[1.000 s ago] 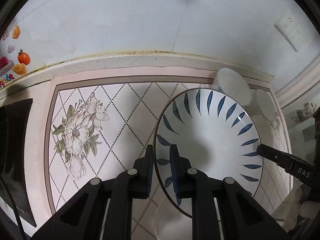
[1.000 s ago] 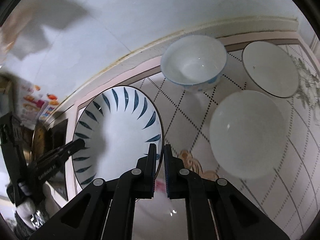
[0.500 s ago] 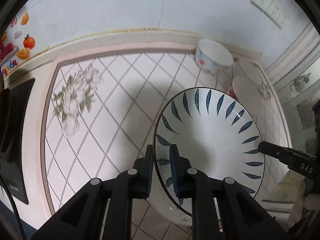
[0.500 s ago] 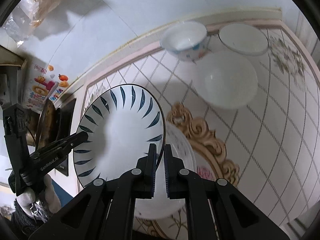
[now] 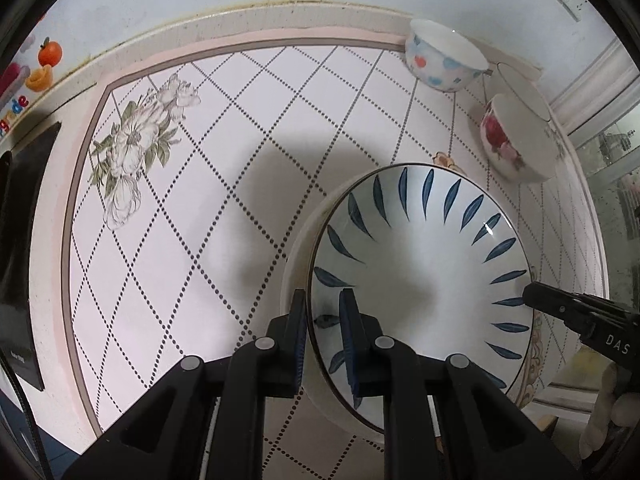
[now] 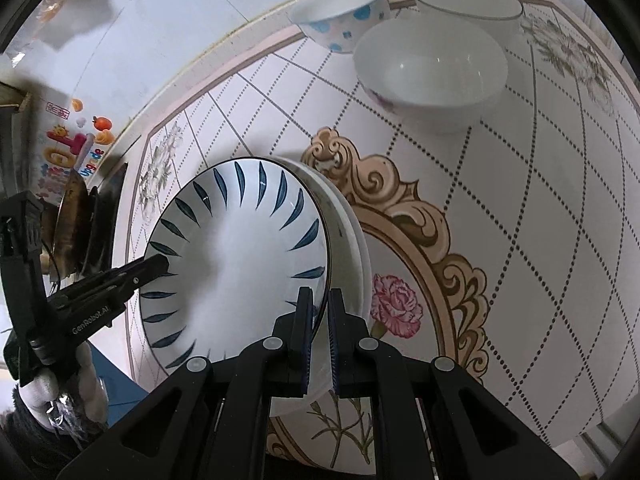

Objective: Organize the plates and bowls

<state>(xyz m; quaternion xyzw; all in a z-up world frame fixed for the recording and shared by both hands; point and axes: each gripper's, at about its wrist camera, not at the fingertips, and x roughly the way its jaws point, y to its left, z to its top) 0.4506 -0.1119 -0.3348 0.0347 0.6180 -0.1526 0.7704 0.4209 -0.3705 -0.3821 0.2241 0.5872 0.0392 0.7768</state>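
A white plate with blue leaf marks (image 5: 424, 264) (image 6: 240, 256) is held by both grippers at opposite rims. My left gripper (image 5: 323, 320) is shut on its left rim. My right gripper (image 6: 317, 320) is shut on its right rim; its tip also shows in the left wrist view (image 5: 552, 302). The plate sits low over a white plate (image 5: 298, 264) (image 6: 354, 256) lying on the counter; I cannot tell if they touch.
A blue-dotted bowl (image 6: 344, 20) (image 5: 440, 58), a white bowl with red flowers (image 6: 432, 72) (image 5: 516, 140) and a thin-rimmed white dish (image 6: 468, 4) stand at the back of the tiled counter (image 5: 208, 216). A black stove (image 5: 20, 240) lies at the left.
Both grippers have carried the blue-leaf plate down toward the counter, over the white plate. The bowls at the back now look nearer and larger.
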